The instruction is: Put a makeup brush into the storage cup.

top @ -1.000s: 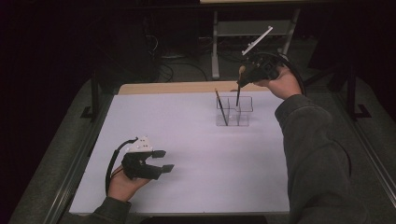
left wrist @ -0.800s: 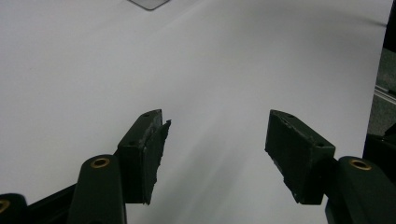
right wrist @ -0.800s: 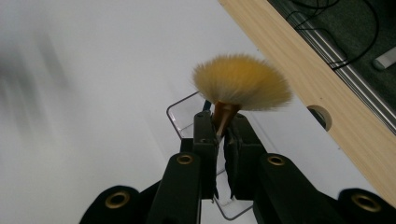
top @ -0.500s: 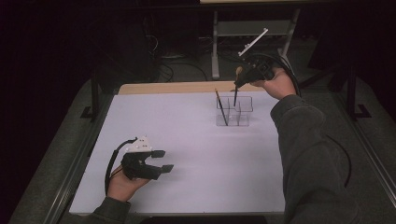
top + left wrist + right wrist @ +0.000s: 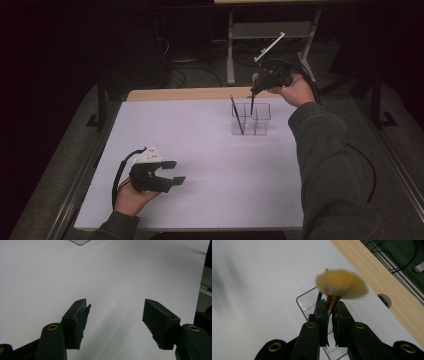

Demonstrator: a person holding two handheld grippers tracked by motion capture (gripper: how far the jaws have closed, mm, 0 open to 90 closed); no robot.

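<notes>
Two grippers on the white table point(image 5: 200, 150). Right gripper point(image 5: 256, 86) is up at the far side, jaws clamped on the gold ferrule of a makeup brush point(image 5: 340, 286), fluffy tan bristles fanned out above the jaws in the right gripper view. From the high view the brush's dark handle runs down into the clear acrylic organizer point(image 5: 251, 120), back compartment, brush roughly upright. A second thin brush point(image 5: 237, 115) leans tilted in the organizer's left section. Left gripper point(image 5: 172, 172) sits low at the near left of the table, held by the left hand point(image 5: 131, 197), jaws spread wide apart with bare white surface between them, well apart from the organizer.
</notes>
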